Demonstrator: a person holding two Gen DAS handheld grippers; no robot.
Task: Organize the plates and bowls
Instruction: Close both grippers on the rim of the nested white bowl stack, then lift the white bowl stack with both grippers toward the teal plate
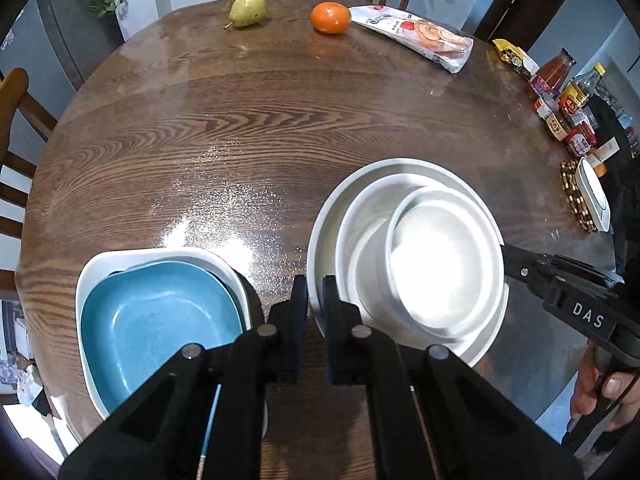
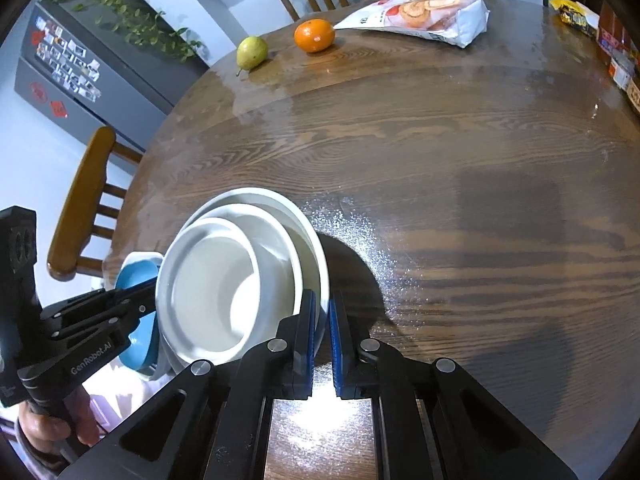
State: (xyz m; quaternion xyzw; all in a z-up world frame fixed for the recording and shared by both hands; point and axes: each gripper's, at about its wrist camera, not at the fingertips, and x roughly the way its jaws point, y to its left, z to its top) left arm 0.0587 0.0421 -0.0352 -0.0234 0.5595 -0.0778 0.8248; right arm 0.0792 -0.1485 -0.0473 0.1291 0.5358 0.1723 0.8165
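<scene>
Table (image 1: 240,128): both tongs grip plate (image 1: 324,216).

Round wooden table (image 1: 248,128), chairs (image 2: 80,204), fridge (image 2: 80,68)

- Three round dishes nest in a stack (image 1: 404,248) on the surface (image 1: 248,128), the smallest bowl (image 1: 444,264) innermost.
- Left of that stack, a squarish bowl (image 1: 156,320) sits inside a larger dish (image 1: 96,276).
- Far behind, at the surface's back edge, a pear (image 1: 248,10), an orange (image 1: 331,18) and a snack bag (image 1: 416,34) lie left to right.
- Jars and bottles (image 1: 568,100) cluster at the right edge.
</scene>
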